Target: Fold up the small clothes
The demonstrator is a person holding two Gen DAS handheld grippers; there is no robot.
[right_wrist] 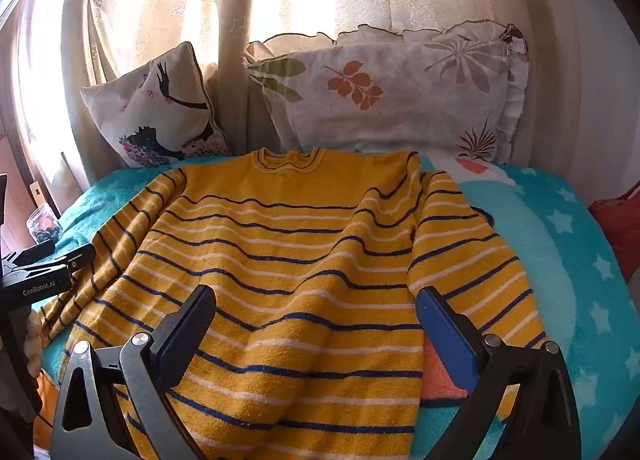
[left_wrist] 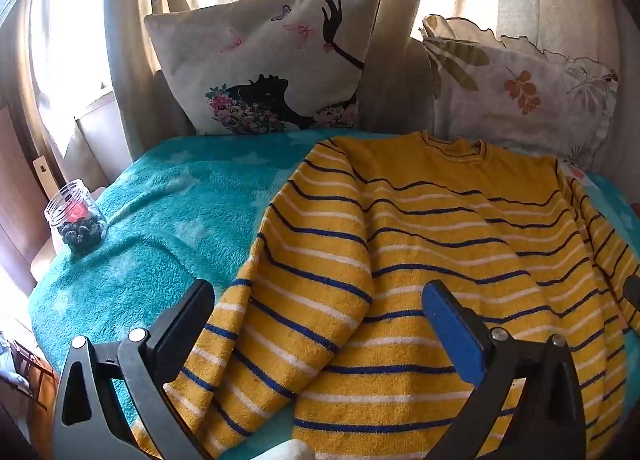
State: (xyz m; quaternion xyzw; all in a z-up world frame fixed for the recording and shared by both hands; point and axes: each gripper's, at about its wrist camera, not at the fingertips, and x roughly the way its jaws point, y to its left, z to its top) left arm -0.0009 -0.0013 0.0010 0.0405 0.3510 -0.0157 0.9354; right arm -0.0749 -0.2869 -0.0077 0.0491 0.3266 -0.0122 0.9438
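Note:
A yellow sweater (left_wrist: 432, 244) with blue and white stripes lies spread flat on a teal star blanket (left_wrist: 160, 212), collar toward the pillows. It also shows in the right wrist view (right_wrist: 296, 260). My left gripper (left_wrist: 320, 300) is open and empty, hovering over the sweater's left sleeve and lower body. My right gripper (right_wrist: 316, 308) is open and empty, hovering over the sweater's lower body near its right sleeve. The left gripper's body shows at the left edge of the right wrist view (right_wrist: 40, 272).
Two pillows lean against the curtains at the back: one with a black silhouette print (left_wrist: 272, 64), one with leaf print (right_wrist: 392, 96). A glass jar (left_wrist: 78, 218) stands on the blanket's left edge. A red object (right_wrist: 620, 220) sits at the far right.

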